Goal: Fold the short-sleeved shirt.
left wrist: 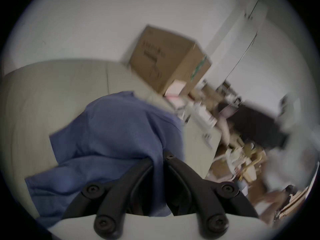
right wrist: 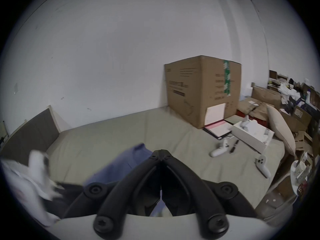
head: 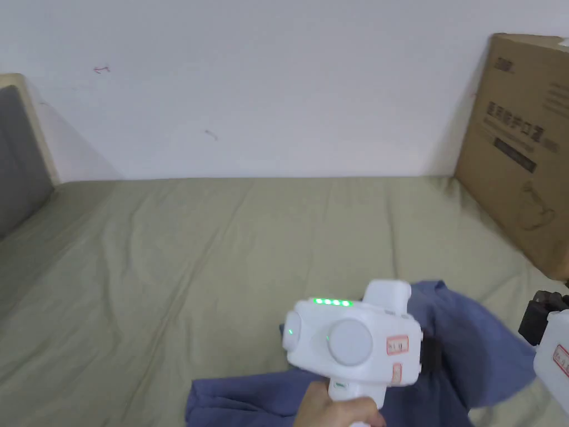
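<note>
Shirt: the blue short-sleeved shirt (head: pixel 472 356) is lying bunched, not spread, on the near right part of the bed (head: pixel 194 250), partly lifted toward the tools.
Left tool: the left tool (left wrist: pixel 158 159) is gripping a ridge of shirt cloth; in the left gripper view the fabric is running between its two jaws, which are closed down on it.
Right tool: the right tool (right wrist: pixel 161 152) is showing its jaw tips meeting. Blue cloth is lying under and behind them, but I cannot tell whether any is pinched.
Surroundings: a cardboard box (head: pixel 517 144) is standing on the bed against the wall, near the shirt; white controllers (right wrist: pixel 220 148) and a pen are lying well apart to the right.
Step (judgement): likely lifting the shirt to spread it flat before folding.
Risk 1: the left grip is looking like a mid-fabric pinch rather than a hem or shoulder, so the shirt may be hanging twisted and laying down creased.
Risk 2: if the right tool is holding nothing, a lift would be leaving one side dragging.
Risk 3: a wide swing could be sweeping cloth against the box.
</note>
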A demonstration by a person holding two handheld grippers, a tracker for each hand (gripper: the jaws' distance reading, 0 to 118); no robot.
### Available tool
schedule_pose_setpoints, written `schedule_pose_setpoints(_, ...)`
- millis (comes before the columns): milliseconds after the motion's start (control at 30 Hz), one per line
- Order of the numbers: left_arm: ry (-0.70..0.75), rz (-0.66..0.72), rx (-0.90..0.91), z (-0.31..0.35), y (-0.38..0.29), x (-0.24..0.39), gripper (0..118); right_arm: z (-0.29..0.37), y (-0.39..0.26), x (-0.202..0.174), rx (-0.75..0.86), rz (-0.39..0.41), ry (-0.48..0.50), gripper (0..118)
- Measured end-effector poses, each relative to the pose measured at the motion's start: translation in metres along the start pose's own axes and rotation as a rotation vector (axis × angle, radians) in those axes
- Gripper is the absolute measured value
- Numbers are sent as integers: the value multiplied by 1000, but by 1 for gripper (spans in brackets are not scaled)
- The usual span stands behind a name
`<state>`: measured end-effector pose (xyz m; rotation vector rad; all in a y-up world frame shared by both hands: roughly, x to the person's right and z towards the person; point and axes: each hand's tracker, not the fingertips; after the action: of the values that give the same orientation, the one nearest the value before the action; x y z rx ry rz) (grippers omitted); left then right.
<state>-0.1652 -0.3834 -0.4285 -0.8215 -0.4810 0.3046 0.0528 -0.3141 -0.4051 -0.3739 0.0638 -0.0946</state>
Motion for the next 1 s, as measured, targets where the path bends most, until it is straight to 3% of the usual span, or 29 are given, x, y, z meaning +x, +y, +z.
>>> schedule_pose_setpoints(100,88,9,-170,-63,-38,-8,3,-4,-18,16,-72,60,-30,0)
schedule_pose_setpoints(200,128,19,-297,-100,-73,-18,7,-10,-36,22,-142,37,-26,0)
schedule_pose_setpoints(233,138,11,-303,-103,-81,-20,13,-13,-40,23,-162,35,-25,0)
schedule_pose_setpoints(267,137,25,-286,-103,-85,-22,29,-15,-44,23,-169,41,-19,0)
schedule_pose_setpoints(300,118,43,-277,-101,-85,-26,59,-19,-47,23,-181,50,-17,0)
schedule_pose_setpoints(333,74,77,-283,-100,-83,-29,78,-21,-48,22,-188,57,-17,0)
schedule_pose_setpoints(367,22,120,-285,-91,-79,-31,89,-22,-50,20,-193,64,-11,0)
schedule_pose_setpoints(400,1,135,-279,-86,-73,-30,97,-23,-50,17,-197,66,-2,0)
schedule_pose_setpoints(500,84,32,-210,-62,-57,-24,100,-26,-49,9,-204,75,26,0)
schedule_pose_setpoints(567,124,2,-185,-43,-49,-26,100,-26,-48,2,-204,86,42,0)
schedule_pose_setpoints(600,120,9,-175,-32,-49,-30,90,-27,-48,-2,-205,90,51,0)
schedule_pose_setpoints(633,122,27,-155,-20,-49,-35,73,-27,-49,-5,-206,91,59,0)
schedule_pose_setpoints(667,117,51,-130,-10,-51,-40,45,-28,-50,-8,-208,91,68,0)
schedule_pose_setpoints(700,130,58,-121,-2,-55,-46,5,-28,-52,-12,-211,91,78,0)
schedule_pose_setpoints(733,171,67,-121,3,-60,-52,0,-28,-54,-15,-212,93,85,0)
schedule_pose_setpoints(800,287,68,-140,12,-78,-66,0,-29,-61,-23,-223,102,110,0)
schedule_pose_setpoints(1000,334,236,-129,48,-100,-117,0,-40,-78,-49,-284,168,149,0)
